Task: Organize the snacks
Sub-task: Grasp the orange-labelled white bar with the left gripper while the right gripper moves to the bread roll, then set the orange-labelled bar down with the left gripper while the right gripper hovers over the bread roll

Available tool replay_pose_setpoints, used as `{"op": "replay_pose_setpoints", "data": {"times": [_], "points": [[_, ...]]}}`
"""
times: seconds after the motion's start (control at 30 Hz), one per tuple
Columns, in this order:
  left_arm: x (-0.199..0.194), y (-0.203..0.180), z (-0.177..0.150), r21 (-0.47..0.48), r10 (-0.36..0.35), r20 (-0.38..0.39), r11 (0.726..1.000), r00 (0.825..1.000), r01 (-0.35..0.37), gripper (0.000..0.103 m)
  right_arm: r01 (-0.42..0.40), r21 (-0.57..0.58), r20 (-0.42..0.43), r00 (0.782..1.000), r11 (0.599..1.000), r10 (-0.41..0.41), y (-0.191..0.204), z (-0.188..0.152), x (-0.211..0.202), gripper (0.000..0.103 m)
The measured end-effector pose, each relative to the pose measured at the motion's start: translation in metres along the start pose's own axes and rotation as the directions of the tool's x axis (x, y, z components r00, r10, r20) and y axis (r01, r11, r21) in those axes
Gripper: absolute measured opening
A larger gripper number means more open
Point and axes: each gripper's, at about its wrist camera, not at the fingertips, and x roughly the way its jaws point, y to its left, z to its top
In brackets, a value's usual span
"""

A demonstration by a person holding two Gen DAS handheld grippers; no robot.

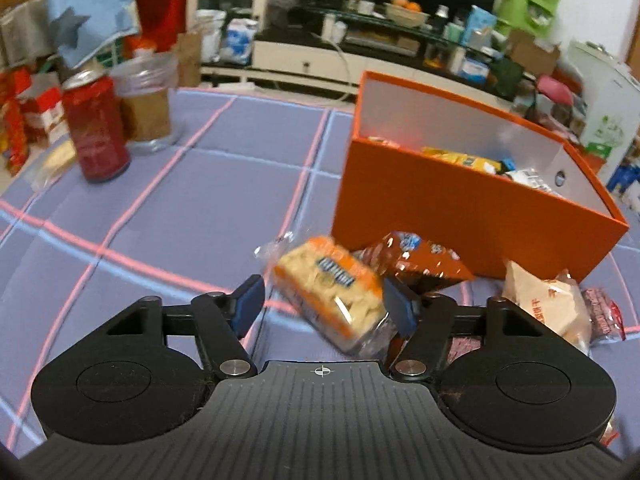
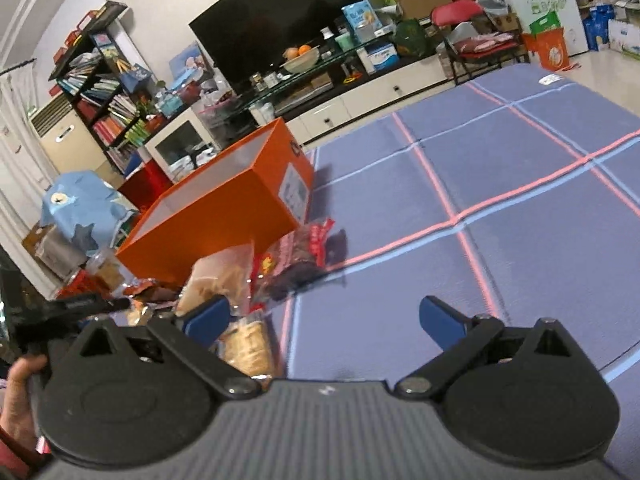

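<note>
No legible text or labels.

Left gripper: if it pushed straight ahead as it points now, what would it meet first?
The left gripper would likely meet the orange-edged clear cracker packet lying between its open blue fingers; the brown foil snack bag lies behind.

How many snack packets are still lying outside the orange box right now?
4: cracker pack between the left tool's fingers, brown packet behind it, beige bag and dark red packet rightward. More may be hidden.

Orange box [image 1: 460, 208] hiding most of its snacks [image 1: 480, 162], cracker packet [image 1: 332, 292] blurring, its label staying unreadable, person's hand [image 2: 18, 392] being cropped at left edge.
</note>
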Motion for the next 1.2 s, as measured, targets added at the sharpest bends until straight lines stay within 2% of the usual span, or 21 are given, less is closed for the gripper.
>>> {"op": "replay_pose_setpoints", "data": {"times": [0.13, 0.27, 0.33, 0.4, 0.43, 0.47, 0.6, 0.73, 0.83, 0.93, 1.03, 1.07, 1.17, 1.2], "points": [[0.010, -0.006, -0.004, 0.028, 0.002, -0.010, 1.000, 1.000, -0.002, 0.038, -0.005, -0.040, 0.007, 1.000, 0.999, 0.005, 0.008, -0.001, 0.001, 0.100], [0.029, -0.012, 0.006, 0.004, 0.017, -0.003, 1.000, 1.000, -0.017, 0.050, -0.006, -0.071, -0.001, 1.000, 0.997, 0.006, 0.013, -0.001, 0.003, 0.100], [0.042, -0.012, 0.010, -0.001, 0.048, -0.017, 0.999, 0.999, -0.048, 0.046, -0.006, -0.071, -0.001, 1.000, 0.997, 0.006, 0.013, -0.001, 0.003, 0.100], [0.047, -0.004, 0.008, -0.047, 0.018, -0.054, 0.999, 0.998, -0.021, 0.028, -0.004, -0.061, 0.000, 1.000, 0.998, 0.004, 0.011, -0.001, 0.004, 0.100], [0.046, 0.001, 0.006, -0.064, -0.009, -0.072, 0.998, 0.997, 0.004, 0.016, -0.002, -0.056, 0.000, 1.000, 0.998, 0.002, 0.010, -0.001, 0.003, 0.100], [0.043, 0.006, 0.002, -0.061, -0.021, -0.083, 0.998, 0.996, 0.016, 0.012, -0.001, -0.052, 0.000, 1.000, 0.999, 0.001, 0.009, 0.000, 0.003, 0.100], [0.016, 0.021, -0.020, 0.018, -0.029, -0.109, 0.999, 0.994, 0.031, 0.009, -0.005, -0.055, -0.007, 1.000, 0.999, 0.004, 0.011, -0.001, 0.004, 0.100], [-0.012, 0.031, -0.043, 0.074, -0.030, -0.127, 0.997, 0.991, 0.039, 0.010, 0.017, -0.125, -0.024, 1.000, 0.992, -0.020, 0.022, -0.006, 0.009, 0.100], [-0.026, 0.033, -0.059, 0.102, -0.030, -0.107, 0.994, 0.994, 0.041, 0.015, 0.026, -0.207, -0.055, 0.998, 0.978, -0.038, 0.034, -0.013, 0.018, 0.100], [-0.027, 0.035, -0.061, 0.078, -0.052, -0.083, 0.995, 0.995, 0.058, 0.044, 0.017, -0.298, -0.072, 0.997, 0.954, -0.040, 0.052, -0.022, 0.028, 0.100], [-0.031, 0.039, -0.054, 0.036, -0.088, -0.050, 0.995, 0.995, 0.090, 0.049, 0.007, -0.388, -0.078, 0.996, 0.922, -0.040, 0.075, -0.029, 0.042, 0.100], [-0.033, 0.039, -0.053, 0.036, -0.088, -0.039, 0.995, 0.995, 0.089, 0.054, 0.009, -0.413, -0.076, 0.996, 0.911, -0.045, 0.082, -0.031, 0.048, 0.100], [-0.033, 0.042, -0.052, 0.038, -0.071, -0.032, 0.997, 0.997, 0.072, 0.056, 0.019, -0.472, -0.090, 0.994, 0.881, -0.070, 0.099, -0.034, 0.069, 0.098], [-0.032, 0.044, -0.052, 0.030, -0.072, -0.038, 0.997, 0.997, 0.073, 0.056, 0.027, -0.487, -0.097, 0.992, 0.873, -0.084, 0.102, -0.036, 0.075, 0.082]]}}
